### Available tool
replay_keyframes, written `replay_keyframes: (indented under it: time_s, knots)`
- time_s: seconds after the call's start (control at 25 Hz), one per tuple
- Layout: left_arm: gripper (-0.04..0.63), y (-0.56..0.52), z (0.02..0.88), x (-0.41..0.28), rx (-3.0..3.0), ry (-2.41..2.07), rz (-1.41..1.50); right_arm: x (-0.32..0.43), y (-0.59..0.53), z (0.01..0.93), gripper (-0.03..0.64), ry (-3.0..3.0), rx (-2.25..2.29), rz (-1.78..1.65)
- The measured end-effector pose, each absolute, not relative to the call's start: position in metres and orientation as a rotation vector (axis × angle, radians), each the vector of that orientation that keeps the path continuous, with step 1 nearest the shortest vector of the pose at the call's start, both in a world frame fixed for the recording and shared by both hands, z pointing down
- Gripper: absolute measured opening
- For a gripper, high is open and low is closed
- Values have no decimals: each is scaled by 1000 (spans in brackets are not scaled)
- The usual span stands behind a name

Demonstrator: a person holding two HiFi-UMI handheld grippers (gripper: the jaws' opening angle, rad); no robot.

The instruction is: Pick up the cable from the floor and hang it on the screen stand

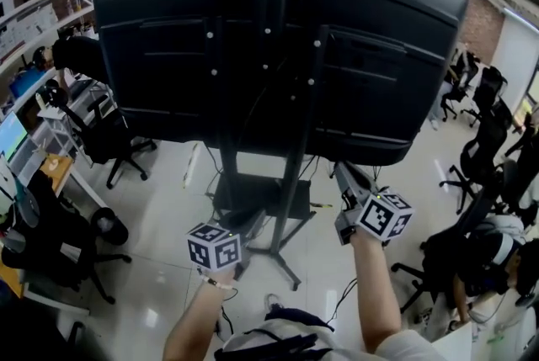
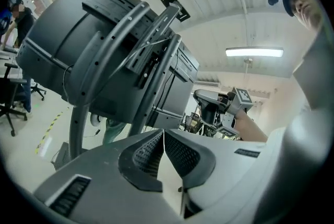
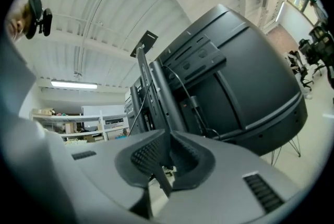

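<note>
- The left gripper (image 2: 163, 138) has its jaws pressed flat together on nothing. The right gripper (image 3: 168, 137) has its jaws a sliver apart, also bare.
- Both sit low, facing the back of the screen (image 1: 278, 39) and its stand (image 1: 292, 183).
- A black cable (image 3: 200, 114) runs down the stand's upright. A pale length (image 1: 193, 163) lies on the floor (image 1: 160, 216) left of the base, and it may be the cable meant, though it's too small to be sure.
- I'd judge the pick-up isn't done yet.
- Next, one gripper needs to open, drop to the floor and close on the cable.
</note>
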State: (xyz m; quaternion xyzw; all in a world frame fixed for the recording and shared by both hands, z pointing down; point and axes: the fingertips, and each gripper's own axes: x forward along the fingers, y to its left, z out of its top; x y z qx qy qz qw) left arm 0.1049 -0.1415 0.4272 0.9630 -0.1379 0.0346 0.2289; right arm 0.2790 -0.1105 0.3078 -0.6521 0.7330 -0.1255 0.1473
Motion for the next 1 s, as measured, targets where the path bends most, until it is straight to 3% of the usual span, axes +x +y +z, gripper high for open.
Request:
replay_keyframes:
  time_s: [0.04, 0.52, 0.76, 1.0]
  knots:
    - [0, -135, 438, 101, 2636, -382, 101, 273, -104, 321, 8, 2120, -1873, -392]
    - [0, -65, 544, 61, 2461, -530, 168, 178, -26, 510, 8, 2293, -1847, -895]
    - [0, -53, 545, 52, 2455, -623, 168, 150, -8, 534, 8, 2317, -1715, -1015]
    - [0, -32, 535, 74, 2515, -663, 227, 169, -1, 518, 8, 2344, -1711, -942]
